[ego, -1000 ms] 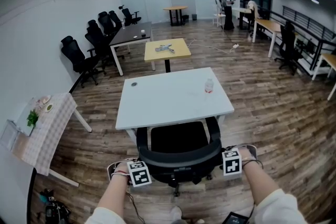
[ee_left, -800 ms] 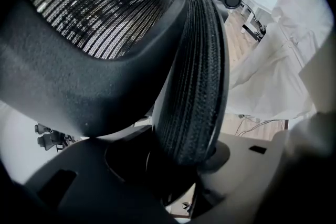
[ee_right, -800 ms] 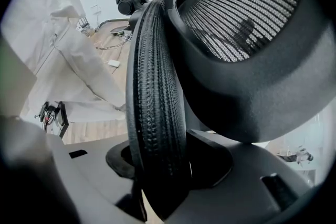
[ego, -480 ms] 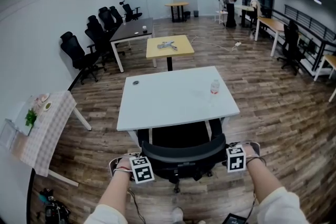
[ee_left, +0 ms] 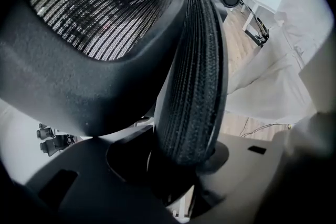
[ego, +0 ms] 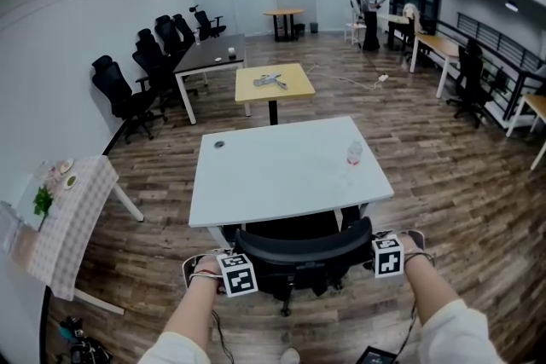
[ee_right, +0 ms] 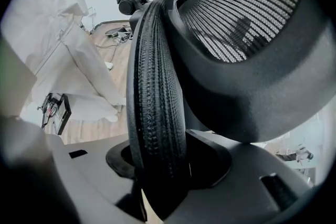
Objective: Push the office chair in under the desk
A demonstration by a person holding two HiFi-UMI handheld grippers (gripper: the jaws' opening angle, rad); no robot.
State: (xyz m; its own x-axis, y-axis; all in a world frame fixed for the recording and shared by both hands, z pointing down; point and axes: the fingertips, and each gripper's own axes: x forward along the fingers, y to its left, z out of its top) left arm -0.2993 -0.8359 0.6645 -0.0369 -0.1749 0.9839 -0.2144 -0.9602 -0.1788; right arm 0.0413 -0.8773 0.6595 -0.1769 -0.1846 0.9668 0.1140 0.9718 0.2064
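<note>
One chair [ego: 294, 255], left claw [ee_left: 174, 166] tightening, right claw [ee_right: 164, 171]

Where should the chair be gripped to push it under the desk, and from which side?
The backrest rim, near both ends, from above and behind. It is a thin edge jaws can straddle, on the side away from the desk, so a push should drive the chair in.

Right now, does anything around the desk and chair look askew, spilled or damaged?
Nothing stands out. The office chair sits square to the white desk, seat partly under it; the bottle on the desk stands upright.
</note>
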